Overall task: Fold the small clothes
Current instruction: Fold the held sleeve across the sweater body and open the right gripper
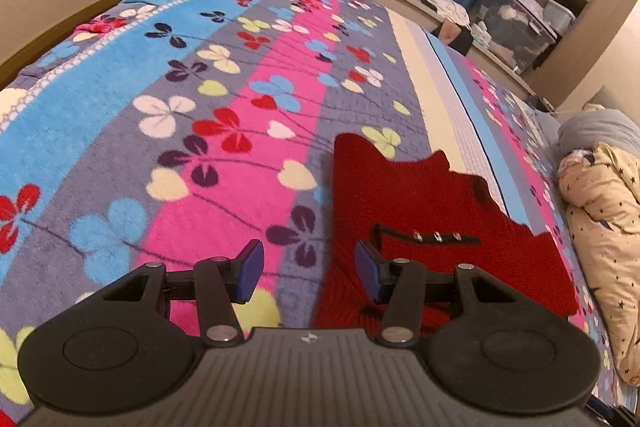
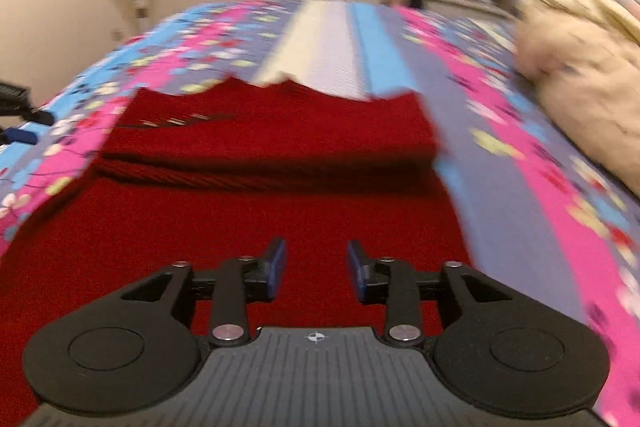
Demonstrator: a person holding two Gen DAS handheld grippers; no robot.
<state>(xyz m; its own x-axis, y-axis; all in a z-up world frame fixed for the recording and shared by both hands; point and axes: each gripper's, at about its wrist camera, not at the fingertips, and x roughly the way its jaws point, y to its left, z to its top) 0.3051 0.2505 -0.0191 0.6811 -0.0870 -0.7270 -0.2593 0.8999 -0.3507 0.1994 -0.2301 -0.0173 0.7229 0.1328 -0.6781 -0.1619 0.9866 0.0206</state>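
Both sets of jaws are released and empty: the left gripper (image 1: 310, 269) hovers at the red knitted garment's (image 1: 432, 223) edge, the right gripper (image 2: 316, 269) above it. It lies partly folded on the flowered bedspread (image 1: 192, 115).

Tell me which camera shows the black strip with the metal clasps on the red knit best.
The left wrist view: the black strip on the red knit is sharp, three clasps distinct. The right wrist view shows it small and motion-blurred.

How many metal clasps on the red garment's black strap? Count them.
3. On the red garment, the clasps sit in a row along the black strap: left, middle, right. The right wrist view is too blurred to confirm; more may be hidden under folds.
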